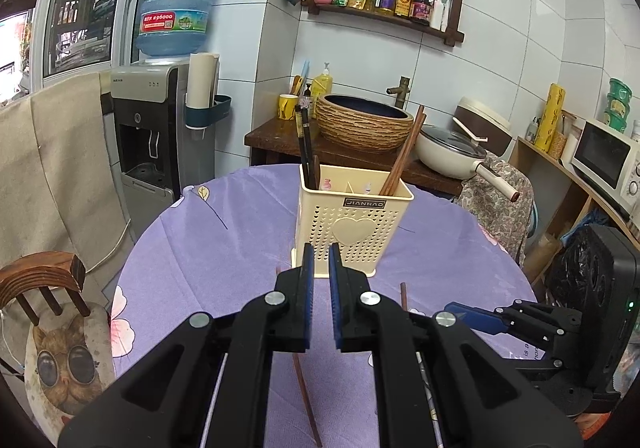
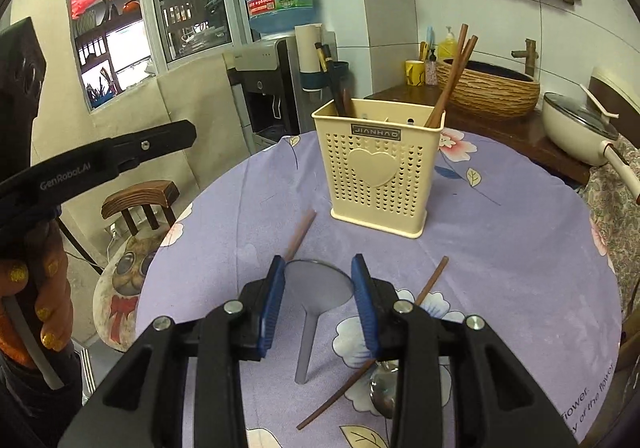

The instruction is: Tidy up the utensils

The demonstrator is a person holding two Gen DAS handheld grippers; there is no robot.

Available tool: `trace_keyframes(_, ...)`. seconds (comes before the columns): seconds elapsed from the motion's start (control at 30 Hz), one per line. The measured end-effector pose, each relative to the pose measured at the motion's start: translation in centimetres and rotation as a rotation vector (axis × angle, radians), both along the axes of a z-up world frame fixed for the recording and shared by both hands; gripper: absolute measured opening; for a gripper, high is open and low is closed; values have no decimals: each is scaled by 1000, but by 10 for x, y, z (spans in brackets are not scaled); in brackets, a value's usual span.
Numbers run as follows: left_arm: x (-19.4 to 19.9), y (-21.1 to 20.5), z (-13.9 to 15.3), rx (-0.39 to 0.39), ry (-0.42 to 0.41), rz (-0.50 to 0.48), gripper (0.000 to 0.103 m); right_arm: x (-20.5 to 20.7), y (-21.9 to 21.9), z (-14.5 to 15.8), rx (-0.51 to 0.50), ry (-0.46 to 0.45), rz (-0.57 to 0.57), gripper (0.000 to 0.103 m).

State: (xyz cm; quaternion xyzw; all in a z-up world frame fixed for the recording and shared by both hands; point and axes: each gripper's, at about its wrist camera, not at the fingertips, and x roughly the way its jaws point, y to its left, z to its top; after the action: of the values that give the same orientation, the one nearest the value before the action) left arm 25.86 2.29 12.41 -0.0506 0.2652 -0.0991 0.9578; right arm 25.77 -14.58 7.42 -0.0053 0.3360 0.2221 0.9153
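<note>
Purple table (image 2: 500, 248), holder (image 2: 380, 164) near far edge, right gripper (image 2: 319, 290) spread

"JIANHAO" on cream utensil holder (image 1: 352, 222)

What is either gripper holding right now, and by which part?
Nothing. The left gripper is empty, jaws slightly apart. The right gripper is open astride the gray spoon on the table, not clamping it.

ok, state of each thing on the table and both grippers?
utensil holder: upright, holds chopsticks
brown chopsticks: leaning in holder
dark chopsticks: standing in holder
loose chopstick: flat on cloth
second loose chopstick: flat on cloth
grey spatula: flat on cloth
left gripper: open, empty
right gripper: open, over spatula
</note>
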Motion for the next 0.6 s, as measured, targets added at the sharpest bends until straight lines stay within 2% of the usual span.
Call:
trace_keyframes(0.1, 3, 2, -3, 1, 12, 5, 7, 0, 0, 0, -1, -6, -5, 33)
trace_keyframes(0.2, 16, 8, -9, 39, 34, 40, 8, -2, -2, 1, 3, -7, -9, 33)
trace_keyframes(0.27, 32, 16, -18, 46, 64, 78, 12, -2, -3, 1, 14, 0, -5, 33)
trace_keyframes(0.3, 41, 18, -23, 58, 87, 86, 36, -2, -3, 0, 17, 3, -3, 33)
trace_keyframes(0.33, 53, 19, -33, 68, 129, 95, 74, -3, -3, 0, 16, 3, -5, 33)
trace_keyframes(0.37, 62, 21, -42, 57, 150, 104, 83, -4, -3, -1, 18, 2, -6, 33)
trace_keyframes(0.43, 77, 23, -59, 31, 168, 130, 84, -4, -2, -1, 25, 4, 1, 33)
trace_keyframes(0.5, 95, 16, -81, 87, 206, 154, 81, -6, -2, 0, 27, -1, -2, 33)
trace_keyframes(0.53, 103, 14, -92, 102, 227, 162, 77, -7, -3, 0, 29, -2, -5, 33)
trace_keyframes(0.6, 119, 11, -112, 109, 283, 161, 75, -9, -7, 0, 39, 3, -7, 33)
